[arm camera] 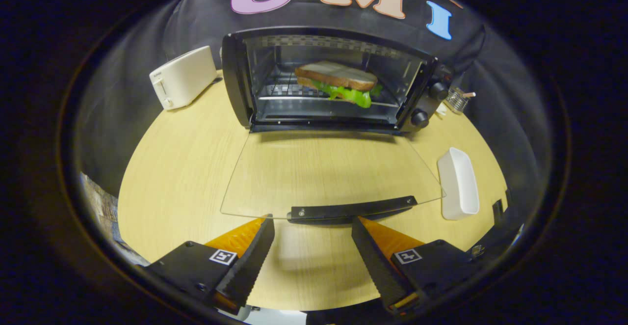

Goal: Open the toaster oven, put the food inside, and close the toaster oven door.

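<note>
A black toaster oven [235, 77] stands at the back of the round wooden table, its glass door [328, 177] folded down flat toward me. On the wire rack inside lies a sandwich [338, 82] of brown bread with green lettuce sticking out. The door's black handle [351, 211] runs along its near edge, just ahead of my fingertips. My gripper [313, 224] is open, its fingers on either side of the handle's middle and just short of it, with nothing between them.
A white pop-up toaster [182, 76] sits left of the oven. A white rectangular dish [458, 183] lies right of the open door. A small wire basket [457, 100] stands behind the oven's knobs [420, 118]. The table's near edge curves under my fingers.
</note>
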### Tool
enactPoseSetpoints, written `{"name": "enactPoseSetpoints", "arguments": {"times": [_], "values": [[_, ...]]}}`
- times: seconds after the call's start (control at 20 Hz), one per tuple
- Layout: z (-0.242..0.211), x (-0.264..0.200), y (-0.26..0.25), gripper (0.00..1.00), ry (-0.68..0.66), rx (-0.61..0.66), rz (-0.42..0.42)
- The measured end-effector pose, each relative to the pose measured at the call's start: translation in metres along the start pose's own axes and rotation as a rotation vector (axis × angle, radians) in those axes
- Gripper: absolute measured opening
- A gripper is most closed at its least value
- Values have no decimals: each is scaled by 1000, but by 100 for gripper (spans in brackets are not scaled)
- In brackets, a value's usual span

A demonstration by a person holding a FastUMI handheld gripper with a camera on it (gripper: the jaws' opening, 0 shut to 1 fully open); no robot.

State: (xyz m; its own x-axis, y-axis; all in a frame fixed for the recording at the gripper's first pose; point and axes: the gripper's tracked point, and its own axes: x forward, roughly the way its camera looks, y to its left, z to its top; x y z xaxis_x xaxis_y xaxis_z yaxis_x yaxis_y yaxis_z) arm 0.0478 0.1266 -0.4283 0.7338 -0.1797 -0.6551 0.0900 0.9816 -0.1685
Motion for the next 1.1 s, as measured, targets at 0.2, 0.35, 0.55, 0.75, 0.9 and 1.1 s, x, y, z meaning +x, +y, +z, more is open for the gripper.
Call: {"name": "enactPoseSetpoints", "arguments": {"times": [0.2, 0.35, 0.55, 0.75, 0.9, 1.1], "values": [[37, -19, -2, 100, -115, 3, -21], [71, -27, -4, 100, -209, 7, -38], [86, -32, -1, 100, -215, -10, -46], [106, -33, 0, 100, -256, -45, -39], [126, -32, 0, 100, -301, -64, -51], [154, -23, 0, 100, -350, -39, -51]]}}
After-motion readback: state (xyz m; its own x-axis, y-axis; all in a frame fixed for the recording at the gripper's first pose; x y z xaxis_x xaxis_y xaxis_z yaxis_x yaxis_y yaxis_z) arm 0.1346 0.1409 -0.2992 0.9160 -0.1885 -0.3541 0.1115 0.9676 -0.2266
